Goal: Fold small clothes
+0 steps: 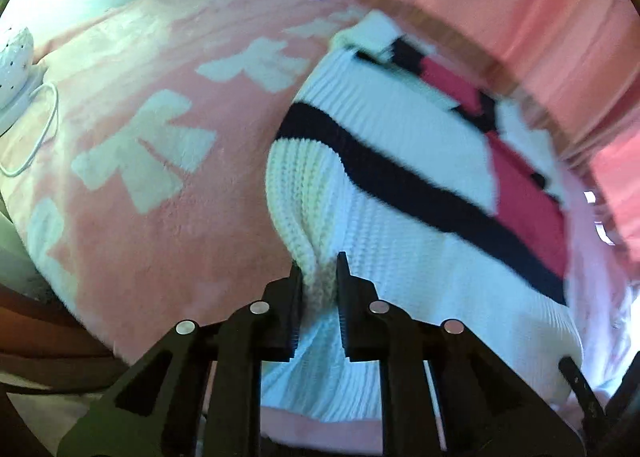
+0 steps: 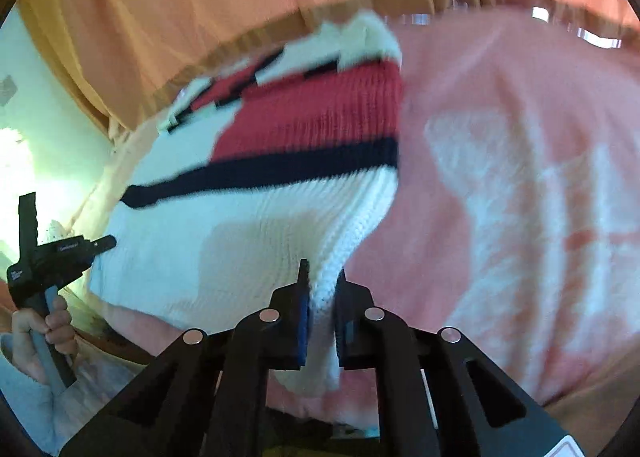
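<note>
Sweater [image 1: 384,185], white ribbed knit with a navy stripe and red block, lies across a pink blanket [image 1: 152,145] on the bed, near hem bunched at 6 o'clock in both wrist views. Left gripper [image 1: 319,277] is clamped on one hem corner and right gripper [image 2: 322,285] on the other, jaws nearly closed with knit pinched between. Looks thick, soft, stretchy, likely to sag; thick hem corners seem the surest hold; curtain [image 2: 200,17] at 12 o'clock.
</note>
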